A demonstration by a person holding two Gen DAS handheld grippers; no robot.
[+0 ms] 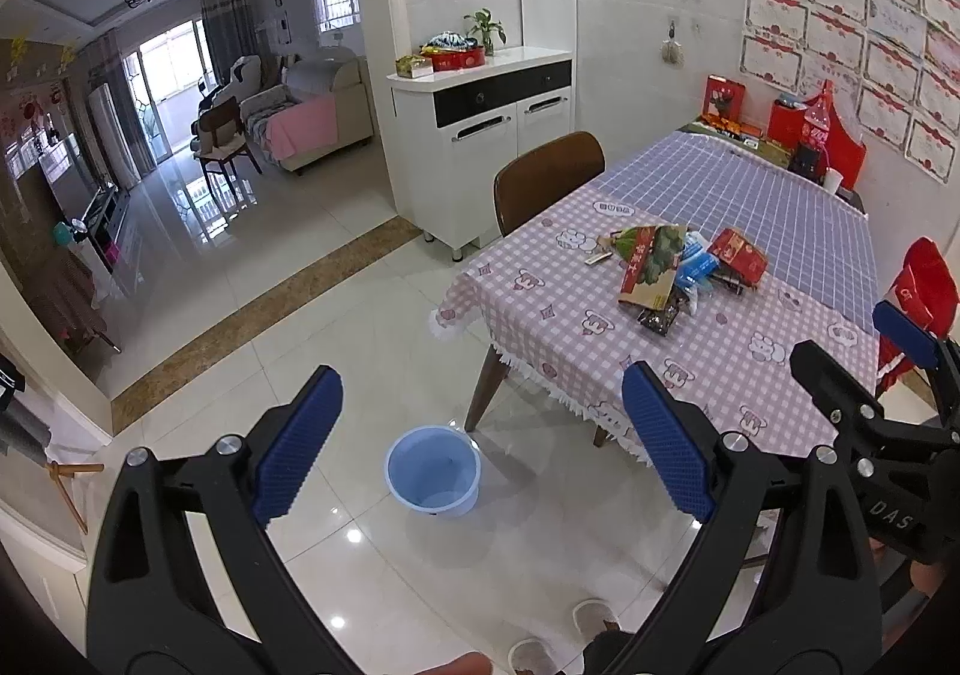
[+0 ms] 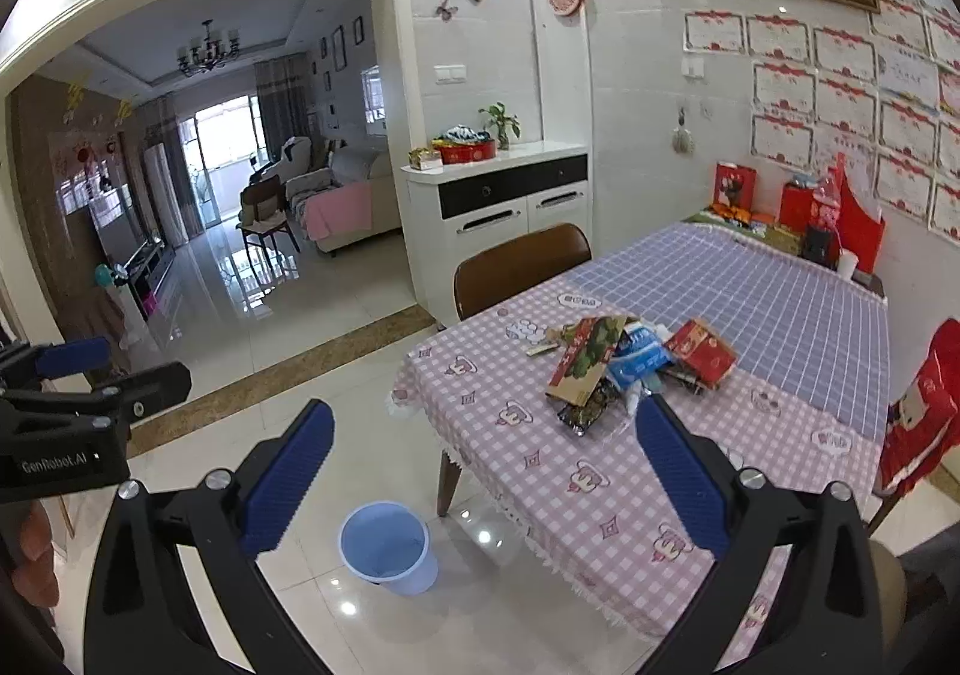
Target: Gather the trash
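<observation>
Standing on the floor off the table's near-left corner: a blue bucket (image 2: 387, 548). A brown chair (image 2: 521, 266) sits at the table (image 2: 540, 471) left edge. Trash pile (image 2: 636, 363) lies mid-table. Left gripper (image 1: 480, 447) and right gripper (image 2: 483, 471) hover with jaws apart, empty.

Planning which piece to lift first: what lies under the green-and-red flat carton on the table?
Under the carton a dark foil wrapper sticks out at its near end, and blue-white packets beside it. Anything beneath its middle is hidden.
</observation>
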